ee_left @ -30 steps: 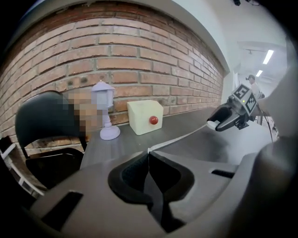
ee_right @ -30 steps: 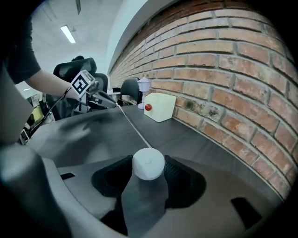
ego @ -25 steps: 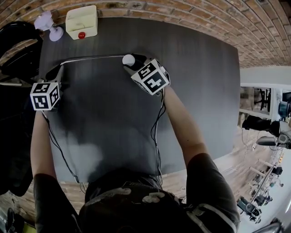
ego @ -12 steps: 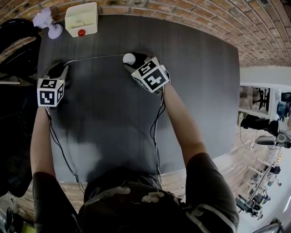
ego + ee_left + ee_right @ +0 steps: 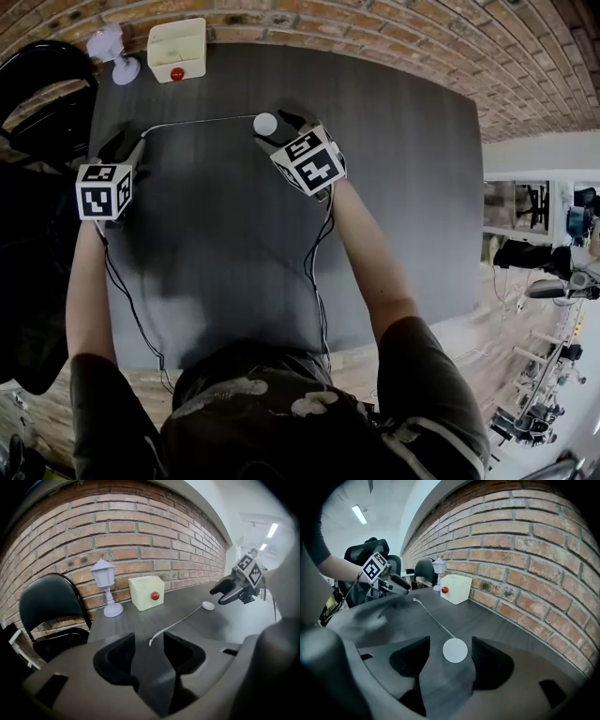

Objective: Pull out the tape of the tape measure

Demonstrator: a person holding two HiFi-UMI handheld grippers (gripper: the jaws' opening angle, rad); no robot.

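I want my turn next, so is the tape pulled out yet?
Done: the tape lies stretched across the table from its round white case. In hand: nothing; both have just been opening, the left tongs around the tape's end, the right tongs around the case, neither pressing. Left: probably just backing away.

Both arms reach out, left gripper and right gripper tilted down. Jaws just opened up, tape end and tape measure sitting loose between them.
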